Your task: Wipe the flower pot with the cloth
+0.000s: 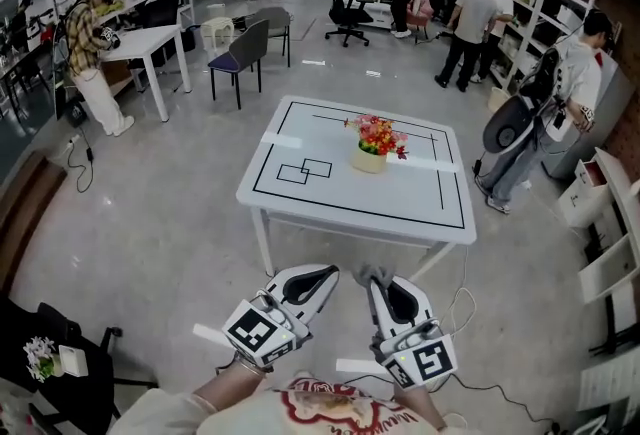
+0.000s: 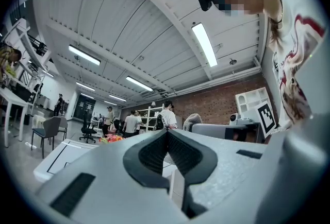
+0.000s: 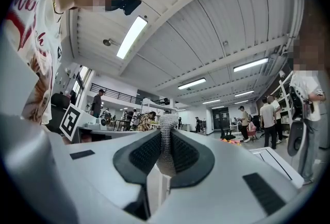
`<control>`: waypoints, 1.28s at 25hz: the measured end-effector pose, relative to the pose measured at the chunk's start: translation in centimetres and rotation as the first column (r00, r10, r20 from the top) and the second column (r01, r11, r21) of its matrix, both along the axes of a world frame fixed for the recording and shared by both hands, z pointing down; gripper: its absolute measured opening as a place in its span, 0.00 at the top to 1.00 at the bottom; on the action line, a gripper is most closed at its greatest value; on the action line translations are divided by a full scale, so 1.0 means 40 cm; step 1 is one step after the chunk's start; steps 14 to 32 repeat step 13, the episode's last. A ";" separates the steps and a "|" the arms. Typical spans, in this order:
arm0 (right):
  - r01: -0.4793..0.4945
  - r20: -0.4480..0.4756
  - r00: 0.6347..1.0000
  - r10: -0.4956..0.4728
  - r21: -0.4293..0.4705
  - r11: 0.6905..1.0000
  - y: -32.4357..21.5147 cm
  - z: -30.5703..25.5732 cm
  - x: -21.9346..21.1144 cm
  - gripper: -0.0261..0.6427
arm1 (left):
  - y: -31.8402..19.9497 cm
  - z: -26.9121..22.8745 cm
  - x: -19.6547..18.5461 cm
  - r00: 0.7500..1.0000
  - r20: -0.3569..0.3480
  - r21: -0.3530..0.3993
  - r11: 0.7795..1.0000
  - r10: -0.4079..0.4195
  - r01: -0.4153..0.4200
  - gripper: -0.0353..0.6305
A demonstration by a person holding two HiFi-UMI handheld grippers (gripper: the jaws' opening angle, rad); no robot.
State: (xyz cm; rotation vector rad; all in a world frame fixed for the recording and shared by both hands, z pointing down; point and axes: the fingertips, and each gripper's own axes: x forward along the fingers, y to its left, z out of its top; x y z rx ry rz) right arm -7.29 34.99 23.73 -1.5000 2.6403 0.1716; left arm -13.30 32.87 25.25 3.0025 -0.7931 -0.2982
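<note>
Right gripper view shows tool (image 3: 165,134) pinching cloth (image 3: 166,121).

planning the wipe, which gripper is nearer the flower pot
Right, narrowly. The right gripper, shut on the cloth, is in line with the flower pot; the left gripper sits off to its left. Both are short of the table.

One flower pot (image 1: 370,159), one cloth (image 3: 166,138), two grippers: left gripper (image 1: 330,272) and right gripper (image 1: 380,285).
</note>
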 end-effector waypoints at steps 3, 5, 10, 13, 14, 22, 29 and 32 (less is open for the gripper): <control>0.000 0.000 1.000 0.000 0.001 1.000 0.005 0.003 -0.001 0.90 | 0.005 0.007 0.000 1.000 0.010 -0.002 1.000 -0.002 0.002 0.94; -0.002 0.002 1.000 0.002 0.001 1.000 0.011 0.005 0.001 0.90 | 0.008 0.008 -0.001 1.000 0.011 -0.002 1.000 -0.006 0.006 0.94; -0.001 -0.001 1.000 0.001 0.013 1.000 0.010 -0.001 0.001 0.90 | 0.005 0.005 -0.007 1.000 0.006 0.006 1.000 -0.019 0.019 0.94; -0.001 -0.004 1.000 0.001 0.015 1.000 0.006 -0.004 0.003 0.90 | 0.002 0.004 -0.007 1.000 0.009 0.013 1.000 -0.024 0.024 0.94; -0.001 -0.004 1.000 0.001 0.015 1.000 0.006 -0.004 0.003 0.90 | 0.002 0.004 -0.007 1.000 0.009 0.013 1.000 -0.024 0.024 0.94; -0.001 -0.004 1.000 0.001 0.015 1.000 0.006 -0.004 0.003 0.90 | 0.002 0.004 -0.007 1.000 0.009 0.013 1.000 -0.024 0.024 0.94; -0.001 -0.004 1.000 0.001 0.015 1.000 0.006 -0.004 0.003 0.90 | 0.002 0.004 -0.007 1.000 0.009 0.013 1.000 -0.024 0.024 0.94; -0.001 -0.004 1.000 0.001 0.015 1.000 0.006 -0.004 0.003 0.90 | 0.002 0.004 -0.007 1.000 0.009 0.013 1.000 -0.024 0.024 0.94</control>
